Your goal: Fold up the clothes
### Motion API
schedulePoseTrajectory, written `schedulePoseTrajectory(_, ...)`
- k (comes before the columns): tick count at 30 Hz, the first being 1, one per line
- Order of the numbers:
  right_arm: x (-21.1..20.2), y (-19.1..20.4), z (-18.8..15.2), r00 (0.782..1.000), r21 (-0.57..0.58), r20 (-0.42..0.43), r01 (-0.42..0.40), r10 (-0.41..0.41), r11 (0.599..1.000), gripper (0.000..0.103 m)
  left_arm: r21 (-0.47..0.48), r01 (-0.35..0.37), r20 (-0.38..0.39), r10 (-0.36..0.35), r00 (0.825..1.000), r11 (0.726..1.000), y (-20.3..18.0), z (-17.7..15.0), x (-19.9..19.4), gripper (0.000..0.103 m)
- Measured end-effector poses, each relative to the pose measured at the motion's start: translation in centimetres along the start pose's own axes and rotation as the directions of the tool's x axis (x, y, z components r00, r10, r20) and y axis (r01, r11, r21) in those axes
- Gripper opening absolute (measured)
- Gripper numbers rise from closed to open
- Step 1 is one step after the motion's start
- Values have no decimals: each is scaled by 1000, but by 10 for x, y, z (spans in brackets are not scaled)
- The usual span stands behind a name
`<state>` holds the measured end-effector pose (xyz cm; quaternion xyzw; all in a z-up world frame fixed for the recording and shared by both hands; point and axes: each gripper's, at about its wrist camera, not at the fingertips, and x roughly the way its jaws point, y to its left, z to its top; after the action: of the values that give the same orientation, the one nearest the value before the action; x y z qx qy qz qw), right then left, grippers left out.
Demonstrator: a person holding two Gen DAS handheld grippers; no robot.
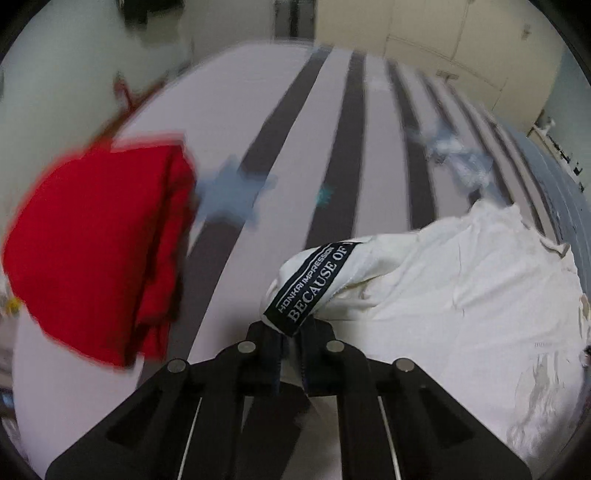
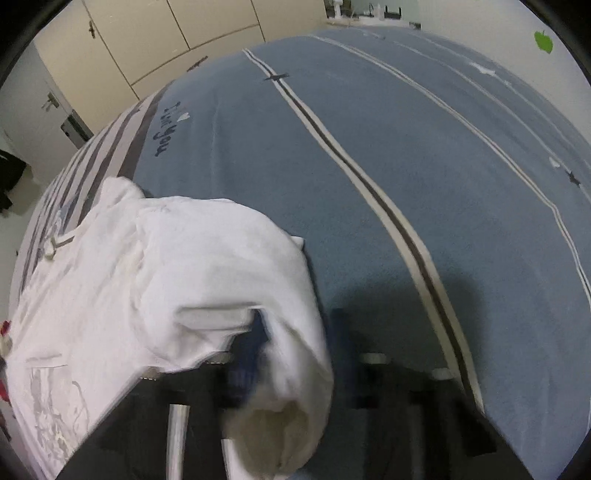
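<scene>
White shirt (image 1: 443, 288) pinched in both my grippers, left (image 1: 291, 354), right (image 2: 295, 354); thin right-side bite, sleeve could slip onto bed (image 2: 406, 166).

White shirt (image 1: 461, 295) of soft matt cloth, its dark woven band (image 1: 314, 280) with stitched lettering, red garment (image 1: 96, 251) matt cloth, bedcover (image 2: 369, 166) matt woven fabric, grippers (image 1: 291, 354) matt black plastic.

striped bedspread (image 1: 229, 122), cream cabinets (image 2: 155, 33)

left gripper (image 1: 291, 339): jaws clamped on cloth | right gripper (image 2: 295, 354): jaws clamped on cloth
</scene>
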<state>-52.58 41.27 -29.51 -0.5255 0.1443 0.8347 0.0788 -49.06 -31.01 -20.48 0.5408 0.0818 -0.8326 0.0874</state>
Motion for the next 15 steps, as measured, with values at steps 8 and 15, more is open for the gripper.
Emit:
schedulePoseTrajectory(8, -17, -12, 14, 993, -7, 41, 115, -114, 993, 8, -134, -8, 119, 24, 993, 991, 37, -22, -31, 54)
schedulePoseTrajectory(15, -33, -61, 51, 957, 6, 103, 271, -270, 963, 2, 43, -26, 168, 18, 986, 999, -21, 11, -19, 54)
